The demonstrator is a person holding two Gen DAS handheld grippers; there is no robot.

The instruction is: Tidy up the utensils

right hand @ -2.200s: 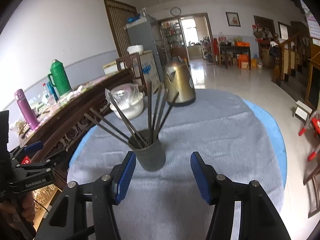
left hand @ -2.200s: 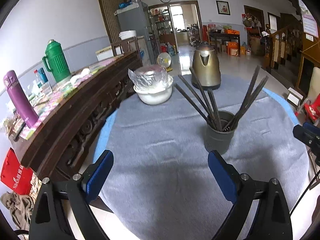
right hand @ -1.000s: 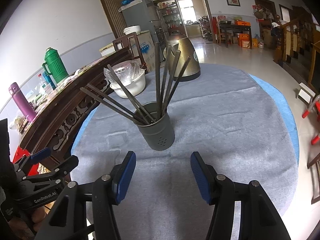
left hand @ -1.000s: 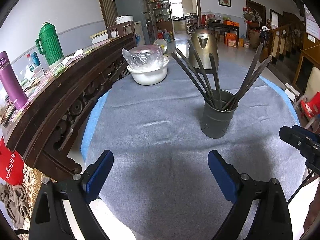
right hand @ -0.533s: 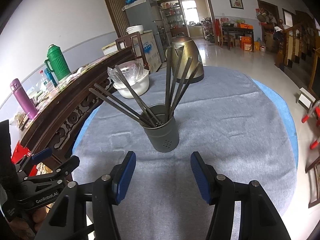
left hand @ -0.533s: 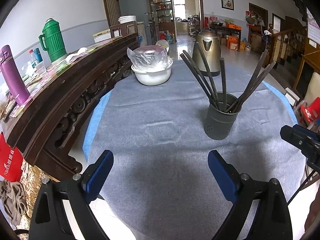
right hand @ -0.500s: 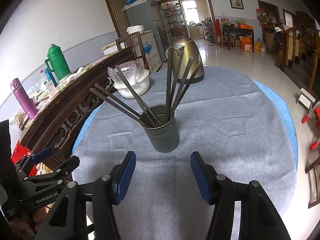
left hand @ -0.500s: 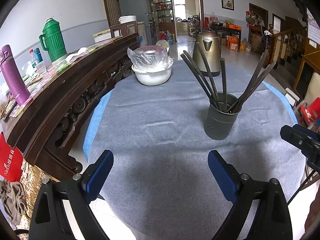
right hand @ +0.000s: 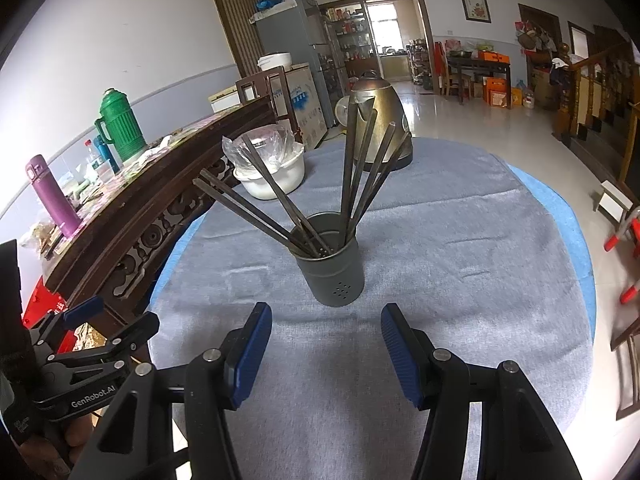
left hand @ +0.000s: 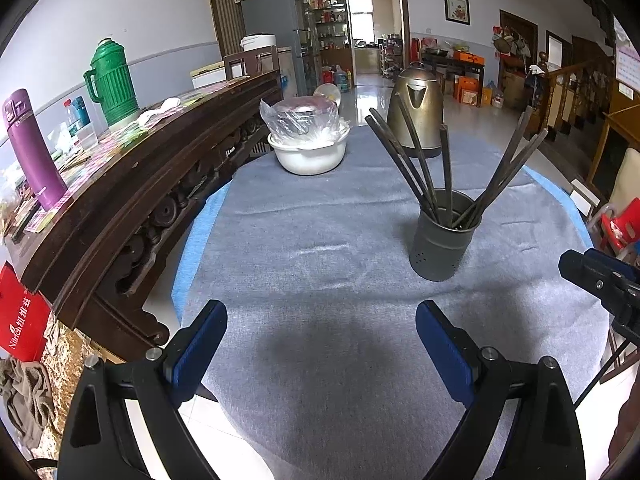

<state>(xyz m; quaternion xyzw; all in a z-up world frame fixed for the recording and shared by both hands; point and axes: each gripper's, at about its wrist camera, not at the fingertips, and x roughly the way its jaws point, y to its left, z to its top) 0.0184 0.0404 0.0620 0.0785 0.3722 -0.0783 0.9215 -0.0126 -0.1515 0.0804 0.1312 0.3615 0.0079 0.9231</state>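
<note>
Chopsticks (right hand: pixel 352 184) fan out of a grey holder (right hand: pixel 334 268) on the cloth-covered table (right hand: pixel 460 280). Only the right wrist view shows it centred, just beyond the right gripper (right hand: pixel 326 340); from the left gripper (left hand: pixel 320 340) it sits far right. Both jaws stand spread, empty, touching nothing.

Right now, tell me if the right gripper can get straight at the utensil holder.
Probably yes. The right gripper is open and empty, and the utensil holder stands just ahead of its fingers on bare grey cloth. Nothing lies between; only the splayed chopsticks above could brush.
</note>
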